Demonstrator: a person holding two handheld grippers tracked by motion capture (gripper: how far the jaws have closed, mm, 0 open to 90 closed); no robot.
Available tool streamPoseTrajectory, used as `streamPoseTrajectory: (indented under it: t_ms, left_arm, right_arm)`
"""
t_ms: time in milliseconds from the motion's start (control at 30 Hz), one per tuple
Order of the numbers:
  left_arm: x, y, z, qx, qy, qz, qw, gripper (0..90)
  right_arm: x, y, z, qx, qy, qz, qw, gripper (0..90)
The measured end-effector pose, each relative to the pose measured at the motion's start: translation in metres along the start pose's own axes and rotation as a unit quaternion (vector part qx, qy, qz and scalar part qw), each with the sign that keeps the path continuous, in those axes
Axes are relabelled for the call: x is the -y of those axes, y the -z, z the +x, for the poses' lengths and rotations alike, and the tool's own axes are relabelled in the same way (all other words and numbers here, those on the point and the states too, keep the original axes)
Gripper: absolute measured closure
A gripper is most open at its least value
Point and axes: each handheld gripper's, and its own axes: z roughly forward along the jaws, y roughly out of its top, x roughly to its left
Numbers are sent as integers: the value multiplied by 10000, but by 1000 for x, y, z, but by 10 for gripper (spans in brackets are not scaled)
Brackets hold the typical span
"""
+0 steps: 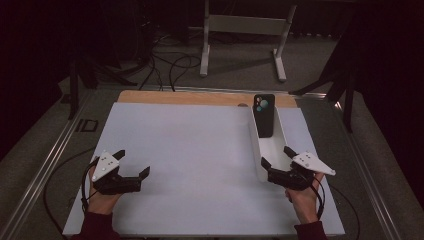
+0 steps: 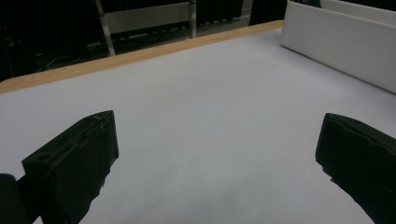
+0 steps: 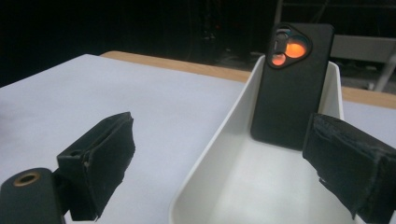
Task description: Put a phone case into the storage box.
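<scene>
Right tool (image 1: 275,156): jaws spread wide, holding nothing — one jaw sits over the near end of the white tray, the other outside its left wall, above the desk.
Right tool, own view (image 3: 219,163): the tray's near left rim lies between the two black jaws; neither jaw touches the phone.
Left tool (image 1: 132,162): jaws wide apart and empty, low over the near left part of the desk, pointing right.
Left tool, own view (image 2: 217,154): bare sheet between the jaws, the tray's white wall off at the far right.
Phone (image 1: 263,115): black, standing upright at the far end of the tray, leaning against its far wall, camera cluster at the top and facing the person; well apart from both tools.
Phone, right tool's view (image 3: 292,84): its lenses glow orange there, its lower edge resting on the tray floor.
White tray (image 1: 256,150): long and narrow, on the right side of the desk, running near to far.
Desk (image 1: 190,145): covered by a pale sheet, a wooden strip showing along the far edge.
Hands: each grips its tool from the near edge — dark red sleeves at the wrists.
</scene>
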Motion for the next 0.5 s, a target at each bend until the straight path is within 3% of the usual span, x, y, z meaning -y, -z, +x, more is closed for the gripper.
streamPoseTrajectory:
  t_ms: [167, 500]
  left_arm:
    - [1, 2, -1, 133, -57, -103, 9998, 0]
    - [5, 4, -4, 158, -275, -189, 9993, 0]
  right_arm:
    - [5, 6, 0, -172, -3, -96, 9998, 84]
    - [12, 17, 1, -292, 192, -275, 9990, 84]
